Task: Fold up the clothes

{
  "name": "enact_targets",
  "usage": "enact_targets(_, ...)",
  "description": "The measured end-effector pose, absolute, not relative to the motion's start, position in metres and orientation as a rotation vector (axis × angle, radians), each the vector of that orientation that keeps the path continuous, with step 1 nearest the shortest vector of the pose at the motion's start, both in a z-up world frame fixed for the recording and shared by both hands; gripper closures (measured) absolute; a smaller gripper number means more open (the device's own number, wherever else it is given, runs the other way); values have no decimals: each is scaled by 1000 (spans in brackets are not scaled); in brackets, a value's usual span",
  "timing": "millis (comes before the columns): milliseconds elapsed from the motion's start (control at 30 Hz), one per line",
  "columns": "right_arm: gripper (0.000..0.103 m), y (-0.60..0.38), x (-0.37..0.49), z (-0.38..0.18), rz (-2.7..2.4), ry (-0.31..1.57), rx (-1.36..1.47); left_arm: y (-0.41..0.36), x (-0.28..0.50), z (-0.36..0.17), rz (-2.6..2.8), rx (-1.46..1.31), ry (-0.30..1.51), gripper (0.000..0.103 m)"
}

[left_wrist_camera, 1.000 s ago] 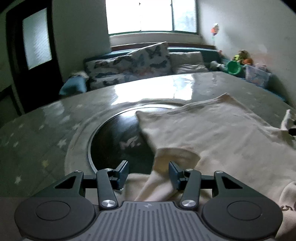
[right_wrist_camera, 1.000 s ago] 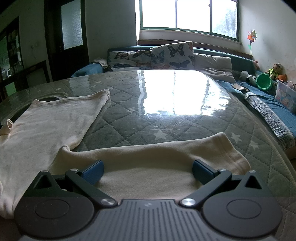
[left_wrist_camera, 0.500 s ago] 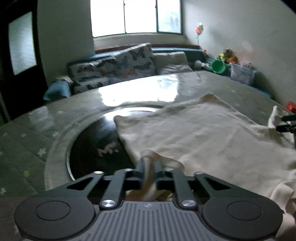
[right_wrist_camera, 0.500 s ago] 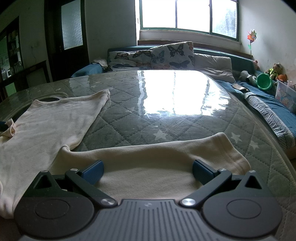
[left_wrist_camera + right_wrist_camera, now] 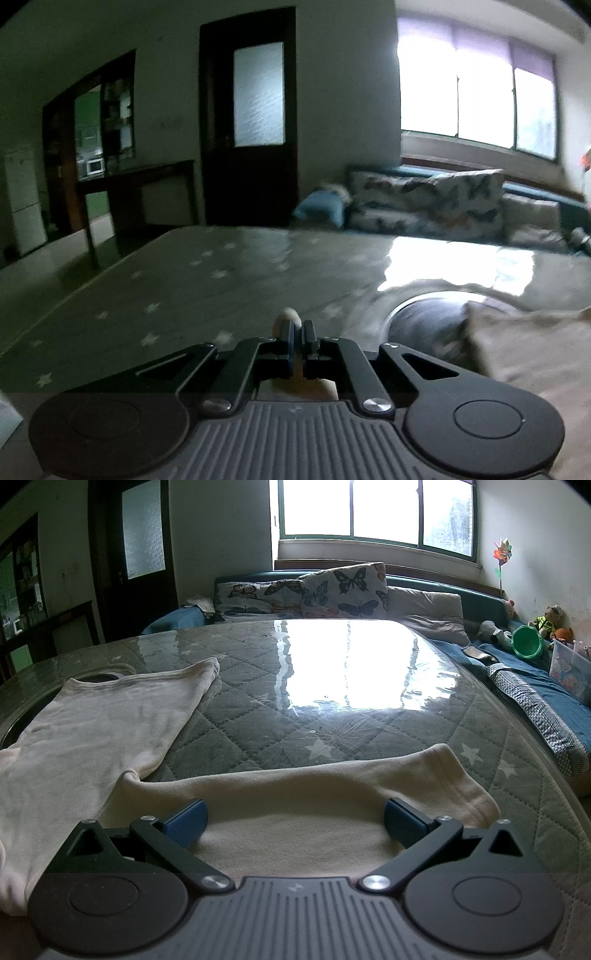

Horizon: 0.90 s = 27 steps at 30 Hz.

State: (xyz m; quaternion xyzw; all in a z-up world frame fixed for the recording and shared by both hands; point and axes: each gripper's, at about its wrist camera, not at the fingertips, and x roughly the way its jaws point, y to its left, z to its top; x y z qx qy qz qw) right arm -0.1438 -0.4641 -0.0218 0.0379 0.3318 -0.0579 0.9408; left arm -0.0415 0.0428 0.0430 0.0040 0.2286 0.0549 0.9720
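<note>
A cream shirt lies spread on the quilted, star-printed table, which is covered by a glossy clear sheet. In the right wrist view the shirt's body fills the 9 o'clock side and runs up toward 11 o'clock, where its hem reaches a round dark opening in the tabletop. One sleeve stretches across the lower middle toward 3 o'clock, its ribbed cuff lying flat on the quilting. The right gripper hangs low over that sleeve with its blue-padded jaws spread wide; the cloth lies between and under them, and the pads do not press on it. In the left wrist view, which is blurred, the left gripper has its jaws pressed together on a small fold of cream cloth: a nub of it pokes out just above the tips and more shows below, behind the linkage. The shirt appears there at 3 to 4 o'clock, its edge lying over the round opening. Beyond the table, butterfly-print cushions sit at 12 o'clock under a bright window, a dark door stands at 11 o'clock in the left view, and a green bowl and soft toys sit at 2 o'clock in the right view.
</note>
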Motion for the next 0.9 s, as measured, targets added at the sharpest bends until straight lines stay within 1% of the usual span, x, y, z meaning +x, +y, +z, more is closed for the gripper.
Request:
enact_targets(100,0,-464,-144,-22,-119,678,75,49,-42,30,174,19,504,99)
enact_targets(233,0,-464,-143,-22,-119,679,75,55,-59,27,214,23,482,99)
enact_targets(300,0,-464,-143,-22,-119,680,75,58,-59,23,220,52,518,98)
enact_targets(367,0,-464,-143,-22,-119,680,75,61,-54,16,223,57,569,95)
enact_targets(467,0,-463,-143,-22,-119,680,75,70,-48,12,239,18,608,94)
enact_targets(500,0,-464,-143,-22,-119,680,75,72,-47,12,243,5,613,88)
enact_targets(533,0,-464,-144,-22,-119,680,75,73,-47,13,251,1,617,77)
enact_targets(567,0,-464,-144,-22,-119,680,75,73,-48,15,261,1,621,73)
enact_targets(633,0,-464,-144,-22,-118,680,75,72,-49,18,253,4,630,71)
enact_targets(667,0,-464,-144,-22,-118,680,75,71,-50,19,243,4,639,68)
enact_targets(700,0,-464,-144,-22,-118,681,75,71,-51,21,235,-2,642,53)
enact_targets(733,0,-464,-144,-22,-119,681,75,70,-52,22,228,-11,644,45)
enact_targets(800,0,-464,-144,-22,-119,681,74,68,-57,25,207,-22,646,44)
enact_targets(900,0,-464,-144,-22,-119,683,73,53,-66,35,156,-19,636,29)
